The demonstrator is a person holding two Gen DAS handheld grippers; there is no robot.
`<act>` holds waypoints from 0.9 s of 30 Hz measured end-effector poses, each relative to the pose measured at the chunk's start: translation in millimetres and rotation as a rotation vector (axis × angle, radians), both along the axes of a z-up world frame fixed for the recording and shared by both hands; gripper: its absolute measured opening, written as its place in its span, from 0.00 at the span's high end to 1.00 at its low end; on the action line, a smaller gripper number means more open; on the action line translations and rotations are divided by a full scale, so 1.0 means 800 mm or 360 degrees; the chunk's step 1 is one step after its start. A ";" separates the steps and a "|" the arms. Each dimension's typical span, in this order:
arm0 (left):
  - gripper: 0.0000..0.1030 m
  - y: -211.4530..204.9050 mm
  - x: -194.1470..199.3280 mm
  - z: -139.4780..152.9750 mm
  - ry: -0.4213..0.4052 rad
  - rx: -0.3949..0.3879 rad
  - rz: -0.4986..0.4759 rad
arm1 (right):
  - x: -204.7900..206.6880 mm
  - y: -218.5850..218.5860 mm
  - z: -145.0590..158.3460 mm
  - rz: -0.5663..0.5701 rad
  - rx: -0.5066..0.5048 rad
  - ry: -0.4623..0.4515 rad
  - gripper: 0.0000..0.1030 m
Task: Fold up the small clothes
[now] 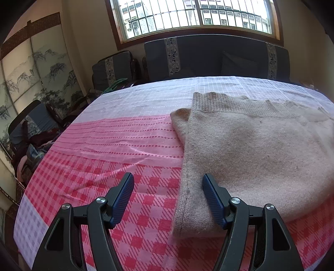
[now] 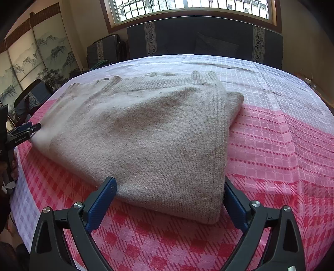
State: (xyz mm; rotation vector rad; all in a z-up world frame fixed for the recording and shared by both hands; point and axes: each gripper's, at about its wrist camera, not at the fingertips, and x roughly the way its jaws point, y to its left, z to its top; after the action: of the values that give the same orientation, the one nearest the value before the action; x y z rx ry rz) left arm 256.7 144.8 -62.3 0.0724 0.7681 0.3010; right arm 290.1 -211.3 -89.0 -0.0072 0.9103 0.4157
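A beige knit sweater (image 1: 256,146) lies folded on the table's red-and-pink checked cloth (image 1: 117,146). My left gripper (image 1: 168,177) is open and straddles the sweater's left edge: one finger is over the knit and the other over bare cloth, neither pressing. In the right wrist view the sweater (image 2: 150,135) fills the middle. My right gripper (image 2: 169,180) stands wide open around its near right corner, with the knit between the pads but not pinched. At the far left of that view my left gripper (image 2: 34,127) sits by the sweater's edge.
A dark sofa (image 1: 208,58) with patterned strips stands behind the table under a barred window (image 1: 196,14). A painted folding screen (image 1: 35,70) lines the left wall. Heaped clothes (image 1: 31,150) lie on a chair left of the table. Bare cloth (image 2: 281,129) lies right of the sweater.
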 end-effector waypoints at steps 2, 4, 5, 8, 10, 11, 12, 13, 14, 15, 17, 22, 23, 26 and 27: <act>0.33 0.000 0.000 0.000 0.0000 0.0006 0.0001 | 0.000 0.000 0.000 0.0000 0.0000 0.0000 0.07; 0.33 -0.001 0.000 0.000 0.0000 0.0014 0.0002 | 0.000 0.000 0.000 0.0000 -0.0001 0.0001 0.07; 0.33 -0.001 -0.001 0.000 0.0001 0.0015 0.0002 | 0.000 0.000 0.000 0.0000 -0.0001 0.0000 0.07; 0.33 0.002 -0.003 0.002 -0.0016 -0.0022 -0.0011 | 0.000 0.000 0.000 0.0000 -0.0002 0.0001 0.06; 0.33 0.006 -0.008 0.006 -0.0060 -0.0088 -0.0064 | 0.000 0.000 0.000 0.0000 -0.0001 0.0001 0.06; 0.33 0.008 -0.009 0.008 -0.0062 -0.0119 -0.0103 | 0.000 0.000 0.000 0.0000 -0.0001 0.0001 0.05; 0.33 0.012 -0.008 0.009 -0.0049 -0.0154 -0.0134 | 0.000 0.000 0.000 0.0000 -0.0001 0.0001 0.05; 0.33 0.017 -0.005 0.011 -0.0034 -0.0207 -0.0168 | 0.000 0.001 0.001 0.0000 0.0000 0.0001 0.05; 0.33 0.024 -0.001 0.014 -0.0018 -0.0278 -0.0211 | 0.000 0.001 0.001 0.0000 0.0002 0.0001 0.05; 0.33 0.031 0.003 0.017 -0.0001 -0.0352 -0.0250 | 0.001 0.000 0.000 0.0001 0.0005 0.0001 0.05; 0.33 0.045 0.014 0.025 0.0010 -0.0468 -0.0298 | 0.001 -0.002 -0.001 0.0002 0.0011 0.0002 0.05; 0.33 0.077 0.073 0.024 0.0150 -0.0731 -0.0409 | 0.000 -0.007 -0.001 0.0005 0.0017 0.0002 0.05; 0.33 0.083 0.087 0.016 0.0196 -0.0793 -0.0418 | 0.000 -0.007 -0.001 0.0005 0.0018 0.0002 0.05; 0.33 0.100 0.123 -0.005 0.0300 -0.1016 -0.0416 | 0.000 -0.008 0.000 0.0005 0.0022 0.0002 0.05; 0.33 0.104 0.130 -0.008 0.0314 -0.1061 -0.0417 | 0.000 -0.009 0.000 0.0006 0.0023 0.0002 0.05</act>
State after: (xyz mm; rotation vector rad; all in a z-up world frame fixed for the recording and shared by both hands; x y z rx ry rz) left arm 361.0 227.7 -68.6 -0.4292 1.0099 -0.2235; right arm 289.9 -218.3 -88.8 0.0050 0.9087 0.4258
